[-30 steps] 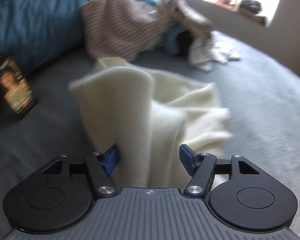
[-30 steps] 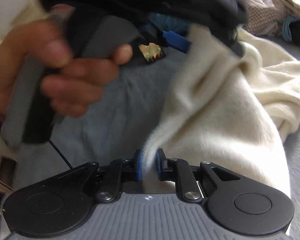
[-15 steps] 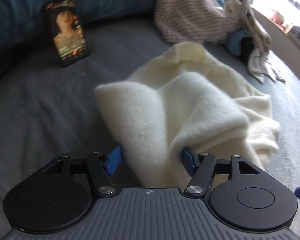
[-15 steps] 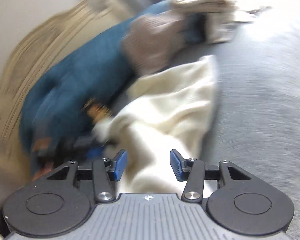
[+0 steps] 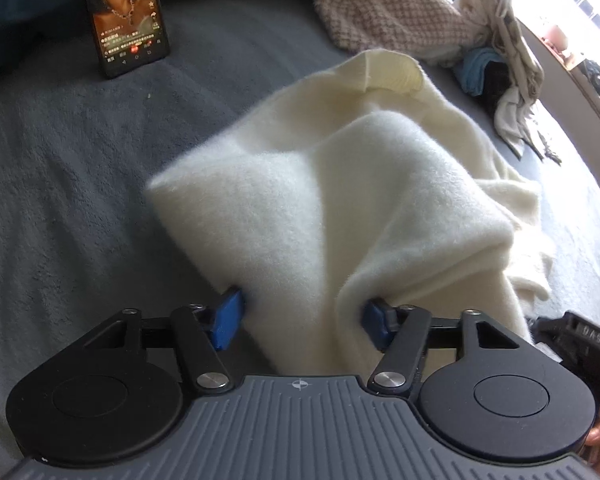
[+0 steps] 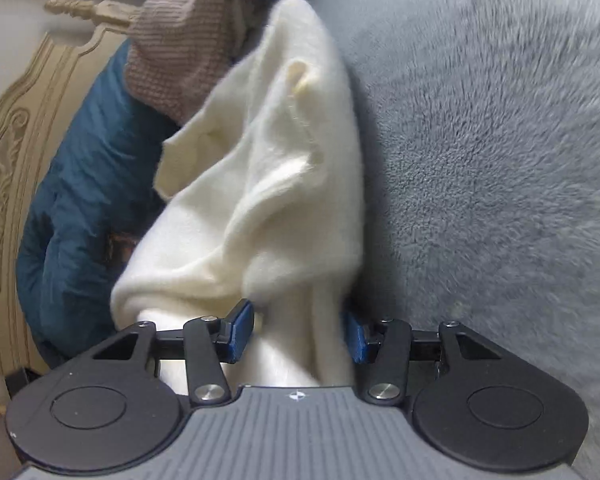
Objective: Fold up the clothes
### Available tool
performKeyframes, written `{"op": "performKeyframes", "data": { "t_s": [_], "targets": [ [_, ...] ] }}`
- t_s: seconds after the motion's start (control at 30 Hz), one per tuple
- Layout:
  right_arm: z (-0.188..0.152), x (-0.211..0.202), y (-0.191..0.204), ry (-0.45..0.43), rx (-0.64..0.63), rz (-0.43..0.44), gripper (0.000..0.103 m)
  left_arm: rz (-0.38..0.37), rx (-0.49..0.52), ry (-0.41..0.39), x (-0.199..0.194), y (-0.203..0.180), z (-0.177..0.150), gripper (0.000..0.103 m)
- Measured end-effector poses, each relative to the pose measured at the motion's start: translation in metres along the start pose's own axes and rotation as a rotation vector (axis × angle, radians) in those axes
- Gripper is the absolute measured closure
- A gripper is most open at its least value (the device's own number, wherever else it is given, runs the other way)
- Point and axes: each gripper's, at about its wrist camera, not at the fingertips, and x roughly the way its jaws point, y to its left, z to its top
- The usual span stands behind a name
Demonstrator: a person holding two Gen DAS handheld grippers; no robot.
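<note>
Grey fleece bedding [image 5: 60, 184] spreads under everything, with a cream sweater [image 5: 332, 200] bunched in the middle of it. The left gripper [image 5: 302, 320] has just been closing its jaws, and both blue pads press into a thick fold of the sweater. The right gripper [image 6: 298, 334] has a bundle of the same sweater between its jaws; the cloth touches both pads, but I cannot tell whether they clamp it.

The bulky knit could slide out of a half-wide grip if either hand pulls hard, and the fold would collapse. A sweep toward the far left could also knock the propped phone [image 5: 126, 16].

Only the left view shows that phone and the clothes pile [image 5: 496, 48] at far right. Only the right view shows the carved headboard [image 6: 16, 152] and the blue duvet [image 6: 84, 184] against it.
</note>
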Motion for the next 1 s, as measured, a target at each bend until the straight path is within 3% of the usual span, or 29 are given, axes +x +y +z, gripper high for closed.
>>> {"op": "performKeyframes", "data": {
  "t_s": [0.1,0.17,0.27,0.43,0.53,0.73,0.87,1.0],
  "targets": [
    [0.002,0.007,0.003,-0.019,0.018,-0.010,0.060,0.021,0.003,-0.037,0.002,-0.008,-0.001,0.066],
    [0.003,0.011,0.014,-0.042,-0.036,-0.040,0.069,0.039,0.006,-0.073,-0.001,-0.014,0.000,0.078],
    [0.003,0.006,0.025,-0.104,-0.096,-0.063,0.075,0.046,0.012,-0.139,-0.010,-0.022,0.003,0.083],
    [0.012,-0.046,0.031,-0.294,-0.145,-0.106,0.082,-0.014,0.054,-0.224,-0.020,-0.046,0.019,0.084],
    [0.027,-0.093,0.030,-0.412,-0.163,-0.126,0.091,-0.087,0.104,-0.266,-0.023,-0.077,0.035,0.085],
    [0.039,-0.196,0.025,-0.628,-0.201,-0.216,0.092,-0.285,0.244,-0.345,-0.032,-0.152,0.055,0.085],
    [0.020,-0.270,0.003,-0.788,-0.161,-0.271,0.092,-0.392,0.340,-0.353,-0.033,-0.196,0.056,0.085],
    [-0.002,-0.312,-0.047,-0.890,-0.048,-0.358,0.092,-0.377,0.382,-0.249,0.009,-0.218,0.048,0.085]
  ]
}}
